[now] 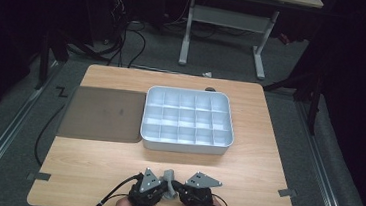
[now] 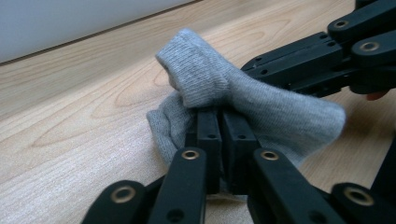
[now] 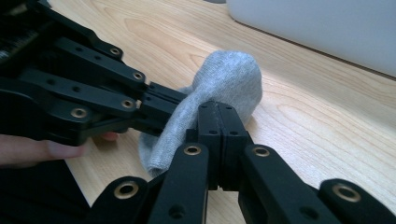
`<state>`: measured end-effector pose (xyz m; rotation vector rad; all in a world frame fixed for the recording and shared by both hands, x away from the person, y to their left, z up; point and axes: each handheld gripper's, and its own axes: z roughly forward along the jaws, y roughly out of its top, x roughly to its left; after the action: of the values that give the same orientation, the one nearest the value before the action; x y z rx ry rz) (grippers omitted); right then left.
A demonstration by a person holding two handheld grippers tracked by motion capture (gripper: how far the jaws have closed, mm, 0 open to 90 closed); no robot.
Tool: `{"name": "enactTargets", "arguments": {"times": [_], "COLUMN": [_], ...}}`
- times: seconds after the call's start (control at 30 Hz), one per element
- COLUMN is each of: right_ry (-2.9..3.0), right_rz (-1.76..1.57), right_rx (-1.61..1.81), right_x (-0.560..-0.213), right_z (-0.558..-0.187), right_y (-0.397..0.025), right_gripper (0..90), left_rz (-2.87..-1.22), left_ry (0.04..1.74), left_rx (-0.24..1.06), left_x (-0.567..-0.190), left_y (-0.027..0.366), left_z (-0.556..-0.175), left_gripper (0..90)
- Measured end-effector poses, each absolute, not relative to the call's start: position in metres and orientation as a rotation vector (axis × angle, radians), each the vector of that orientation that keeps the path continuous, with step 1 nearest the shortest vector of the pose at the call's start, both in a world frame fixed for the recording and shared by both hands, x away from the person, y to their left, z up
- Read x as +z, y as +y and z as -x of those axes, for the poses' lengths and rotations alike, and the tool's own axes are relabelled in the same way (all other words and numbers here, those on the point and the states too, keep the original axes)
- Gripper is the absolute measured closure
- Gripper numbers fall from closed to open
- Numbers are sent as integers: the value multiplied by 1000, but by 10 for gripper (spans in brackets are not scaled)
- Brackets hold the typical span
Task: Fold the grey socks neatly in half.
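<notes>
Sitting mid-surface, the grey compartment tray (image 1: 186, 142) holds nothing visible; near the front edge, left gripper (image 1: 156, 187) and right gripper (image 1: 182, 188) both clamp the grey sock (image 1: 168, 183), jaws closed.

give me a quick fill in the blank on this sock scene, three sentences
1. Both grippers are shut on a grey ____.
2. The sock is held between the left gripper and the ____ gripper.
3. The grey compartment tray stands on the table with every compartment ____.

Missing words: sock; right; empty
</notes>
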<state>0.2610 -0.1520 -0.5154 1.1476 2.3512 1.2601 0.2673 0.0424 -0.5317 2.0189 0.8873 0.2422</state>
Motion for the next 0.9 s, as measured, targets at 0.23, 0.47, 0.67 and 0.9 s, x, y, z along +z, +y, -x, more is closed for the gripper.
{"name": "enactTargets", "arguments": {"times": [0.23, 0.47, 0.67, 0.9], "right_ry": [2337, 2331, 2329, 2330], "right_rz": [-1171, -1180, -1184, -1186], "right_rx": [1251, 1243, 1240, 1240], "right_x": [-517, -519, -519, -519], "right_z": [-262, -263, -262, -262], "right_y": [-155, -157, -159, -159], "right_gripper": [900, 900, 900, 900], "left_rz": [-1986, -1967, -1950, -1916], "left_ry": [896, 893, 891, 897], "left_rx": [233, 238, 239, 265], "left_x": [-529, -527, -525, -518], "left_y": [48, 51, 55, 65], "left_z": [-267, -267, -266, -266], "left_gripper": [774, 734, 714, 688]}}
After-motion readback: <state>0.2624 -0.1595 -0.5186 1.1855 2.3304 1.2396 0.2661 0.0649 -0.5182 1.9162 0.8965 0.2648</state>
